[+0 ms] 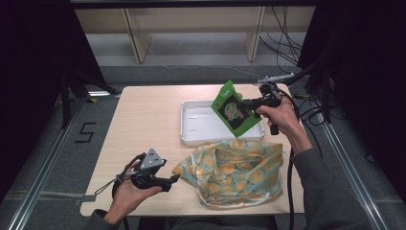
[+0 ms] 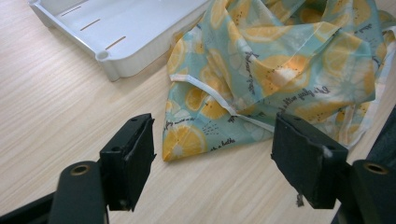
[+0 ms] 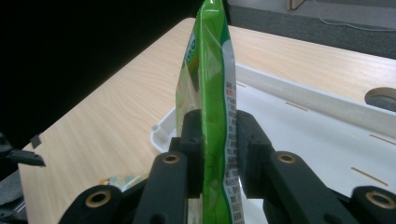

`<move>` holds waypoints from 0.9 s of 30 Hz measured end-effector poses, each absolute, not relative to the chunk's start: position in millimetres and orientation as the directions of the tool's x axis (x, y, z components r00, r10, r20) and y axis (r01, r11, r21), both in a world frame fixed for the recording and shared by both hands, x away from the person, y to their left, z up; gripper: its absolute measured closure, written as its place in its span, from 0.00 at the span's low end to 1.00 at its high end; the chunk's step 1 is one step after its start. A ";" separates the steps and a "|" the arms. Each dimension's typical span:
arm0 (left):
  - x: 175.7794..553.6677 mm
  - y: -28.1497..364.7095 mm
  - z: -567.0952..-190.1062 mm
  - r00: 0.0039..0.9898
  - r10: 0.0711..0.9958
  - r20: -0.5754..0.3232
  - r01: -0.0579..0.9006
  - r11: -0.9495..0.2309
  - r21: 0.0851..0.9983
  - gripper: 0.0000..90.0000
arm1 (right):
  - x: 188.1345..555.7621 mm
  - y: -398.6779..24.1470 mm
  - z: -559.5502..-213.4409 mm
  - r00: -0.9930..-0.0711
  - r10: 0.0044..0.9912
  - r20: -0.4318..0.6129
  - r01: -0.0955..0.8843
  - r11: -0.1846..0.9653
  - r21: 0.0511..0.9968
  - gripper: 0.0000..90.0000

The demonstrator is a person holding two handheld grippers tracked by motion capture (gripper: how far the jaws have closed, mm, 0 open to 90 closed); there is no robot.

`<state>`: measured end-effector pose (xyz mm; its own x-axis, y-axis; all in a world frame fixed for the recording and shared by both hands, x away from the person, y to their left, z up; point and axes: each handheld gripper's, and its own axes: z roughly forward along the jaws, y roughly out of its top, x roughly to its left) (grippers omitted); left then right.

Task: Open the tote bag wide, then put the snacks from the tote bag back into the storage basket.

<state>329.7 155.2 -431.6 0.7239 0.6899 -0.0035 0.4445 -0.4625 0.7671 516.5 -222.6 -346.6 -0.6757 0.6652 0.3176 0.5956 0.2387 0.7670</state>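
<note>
A green snack packet (image 1: 231,109) hangs tilted over the white tray (image 1: 196,125), and my right gripper (image 1: 252,102) is shut on its edge. In the right gripper view the packet (image 3: 211,70) stands edge-on between the two pads (image 3: 194,140). A lemon-print cloth bag (image 1: 234,170) lies crumpled on the table in front of the tray. My left gripper (image 1: 176,178) rests low at the front left, open, pointing at the bag's corner (image 2: 187,140), which lies just beyond its empty jaws.
The wooden table (image 1: 143,124) has bare room on its left half. The tray (image 2: 116,32) sits close behind the bag. Cables (image 1: 287,33) and wooden frame legs stand beyond the table's far edge. A cable runs down from my right gripper along the sleeve.
</note>
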 end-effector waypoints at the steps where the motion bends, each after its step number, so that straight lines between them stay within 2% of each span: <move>1: 328.6 154.9 -432.6 0.718 0.696 -0.020 0.450 -0.442 0.776 0.33 | 516.5 -222.6 -346.6 -0.676 0.665 0.318 0.596 0.239 0.767 0.85; 3: 327.9 159.0 -430.7 0.730 0.683 0.014 0.432 -0.478 0.765 0.29 | 521.0 -221.7 -348.4 -0.669 0.671 0.321 0.596 0.225 0.771 0.85; 4: 325.8 158.3 -432.1 0.708 0.706 -0.016 0.454 -0.437 0.777 0.29 | 522.3 -221.8 -348.0 -0.662 0.677 0.321 0.602 0.226 0.766 0.85; 8: 325.8 160.6 -432.3 0.706 0.708 0.002 0.445 -0.446 0.776 0.28 | 527.0 -221.2 -348.4 -0.639 0.695 0.330 0.615 0.204 0.762 0.85; 9: 325.4 160.5 -433.5 0.698 0.716 -0.018 0.461 -0.429 0.777 0.28 | 530.0 -221.0 -348.7 -0.622 0.708 0.333 0.623 0.190 0.759 0.84; 11: 326.0 161.6 -434.5 0.697 0.717 -0.008 0.460 -0.438 0.772 0.27 | 532.3 -221.6 -349.7 -0.635 0.699 0.329 0.612 0.196 0.766 0.84; 27: 326.0 164.7 -440.0 0.696 0.718 0.006 0.455 -0.448 0.769 0.26 | 557.7 -218.6 -360.3 -0.557 0.763 0.327 0.643 0.147 0.752 0.84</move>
<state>326.0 164.7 -440.0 0.6958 0.7182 0.0061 0.4555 -0.4478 0.7694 557.7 -218.6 -360.3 -0.5571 0.7632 0.3274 0.6428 0.1467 0.7519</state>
